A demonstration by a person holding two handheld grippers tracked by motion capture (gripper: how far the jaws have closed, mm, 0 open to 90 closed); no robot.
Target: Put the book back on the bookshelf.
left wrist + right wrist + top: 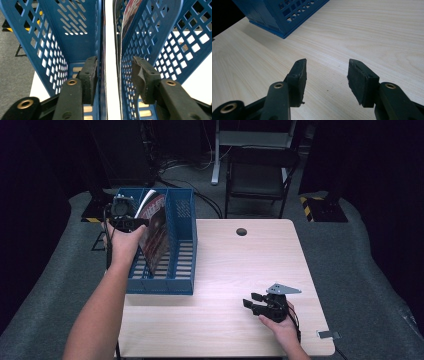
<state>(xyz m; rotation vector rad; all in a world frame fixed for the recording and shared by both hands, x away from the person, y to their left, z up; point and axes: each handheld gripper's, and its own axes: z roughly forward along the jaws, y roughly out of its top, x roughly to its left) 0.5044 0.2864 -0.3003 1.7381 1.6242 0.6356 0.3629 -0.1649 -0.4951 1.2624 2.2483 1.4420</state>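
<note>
A blue slotted file rack [182,245] stands on the left part of the light wood table [240,265]. A magazine [156,227] with a dark red cover leans upright in one of its slots. My left gripper [125,217] hangs over the rack's back end, pointing down into it. In the left gripper view the magazine's white edge [111,37] runs between the jaws of that gripper [113,60]. The jaws stand apart and the right pad [142,75] is clear of the pages. My right gripper [255,302] rests low over the table's front right, open and empty [327,62].
A corner of the rack [282,15] sits ahead and to the left of the right gripper. There is a round hole [241,231] in the table's far edge and a small metal piece [327,335] at its front right corner. A folding chair [260,175] stands behind the table.
</note>
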